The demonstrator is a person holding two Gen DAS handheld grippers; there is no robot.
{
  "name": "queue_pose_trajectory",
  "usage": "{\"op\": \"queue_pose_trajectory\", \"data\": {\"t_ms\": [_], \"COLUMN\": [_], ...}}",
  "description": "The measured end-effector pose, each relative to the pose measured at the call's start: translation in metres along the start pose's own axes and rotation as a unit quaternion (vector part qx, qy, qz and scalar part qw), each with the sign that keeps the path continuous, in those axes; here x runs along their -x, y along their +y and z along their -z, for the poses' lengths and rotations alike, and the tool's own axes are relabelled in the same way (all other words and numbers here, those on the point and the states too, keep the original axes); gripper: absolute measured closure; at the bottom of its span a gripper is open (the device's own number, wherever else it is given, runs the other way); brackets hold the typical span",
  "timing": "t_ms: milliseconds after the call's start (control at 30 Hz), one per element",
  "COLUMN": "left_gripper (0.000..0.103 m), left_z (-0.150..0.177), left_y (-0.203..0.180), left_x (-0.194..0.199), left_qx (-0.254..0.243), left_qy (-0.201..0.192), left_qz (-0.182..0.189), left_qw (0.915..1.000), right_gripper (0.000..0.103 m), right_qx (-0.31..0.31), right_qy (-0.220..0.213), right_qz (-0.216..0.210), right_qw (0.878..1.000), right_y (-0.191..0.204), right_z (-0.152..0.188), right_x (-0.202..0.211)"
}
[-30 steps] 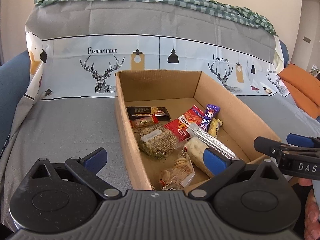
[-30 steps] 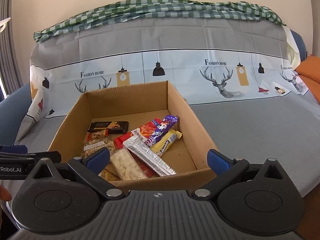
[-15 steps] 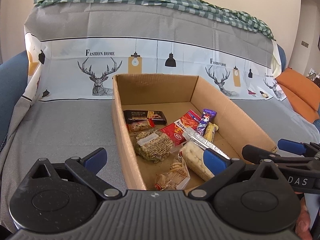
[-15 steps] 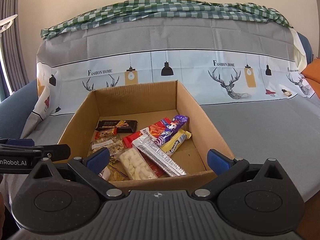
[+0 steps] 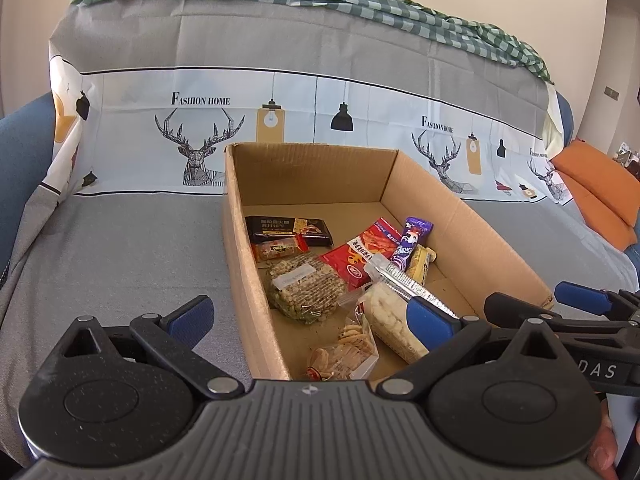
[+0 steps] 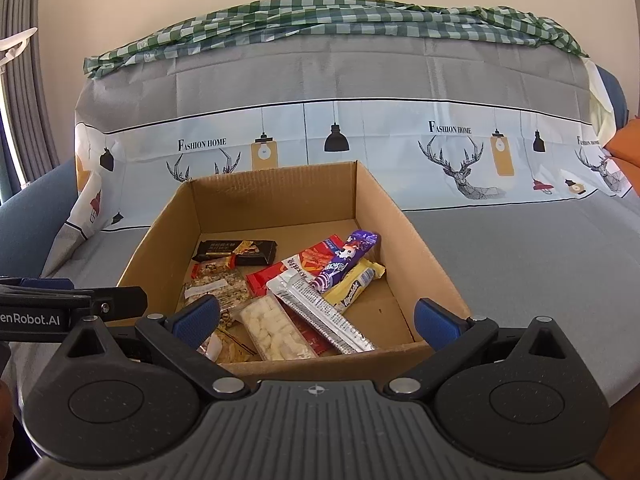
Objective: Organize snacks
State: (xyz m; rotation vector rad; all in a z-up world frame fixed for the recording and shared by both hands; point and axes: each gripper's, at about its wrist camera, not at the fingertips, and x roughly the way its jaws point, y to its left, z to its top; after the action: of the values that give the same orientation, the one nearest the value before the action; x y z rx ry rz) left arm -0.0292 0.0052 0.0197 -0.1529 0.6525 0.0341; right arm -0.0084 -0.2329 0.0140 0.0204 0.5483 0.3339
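Observation:
An open cardboard box (image 5: 472, 216) (image 6: 412, 232) stands on a grey cloth-covered surface and holds several snacks: a black bar (image 5: 288, 229) (image 6: 236, 249), a red pack (image 5: 360, 254) (image 6: 296, 268), a purple bar (image 5: 412, 240) (image 6: 348, 258), a yellow bar (image 6: 354, 286), a silver stick pack (image 5: 404, 284) (image 6: 320, 314), a seed cracker (image 5: 306, 286) and white candies (image 6: 274, 330). My left gripper (image 5: 310, 322) is open and empty over the box's near left corner. My right gripper (image 6: 316, 318) is open and empty at the box's near edge.
The cloth (image 5: 120, 248) with deer prints rises behind the box, with a green checked cloth (image 6: 320, 20) on top. Orange cushions (image 5: 596, 188) lie at the right. A blue sofa arm (image 6: 32, 216) is at the left. The right gripper shows in the left wrist view (image 5: 560, 312).
Both grippers have drawn back and up a little from the box, so it looks smaller and further off. The snacks have not moved. Both grippers stay open.

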Motion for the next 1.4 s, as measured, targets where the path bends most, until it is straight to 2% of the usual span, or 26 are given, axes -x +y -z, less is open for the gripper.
{"op": "queue_pose_trajectory", "data": {"t_ms": [1400], "left_gripper": [0.001], "left_z": [-0.0001], "left_y": [0.001], "left_x": [-0.001], "left_qx": [0.004], "left_qy": [0.0], "left_qz": [0.0], "left_qw": [1.0], "right_gripper": [0.001], "right_qx": [0.008], "right_qy": [0.001], "right_qz": [0.001], "right_qw": [1.0], "right_y": [0.0041], "right_z": [0.0016], "right_x": [-0.0006]}}
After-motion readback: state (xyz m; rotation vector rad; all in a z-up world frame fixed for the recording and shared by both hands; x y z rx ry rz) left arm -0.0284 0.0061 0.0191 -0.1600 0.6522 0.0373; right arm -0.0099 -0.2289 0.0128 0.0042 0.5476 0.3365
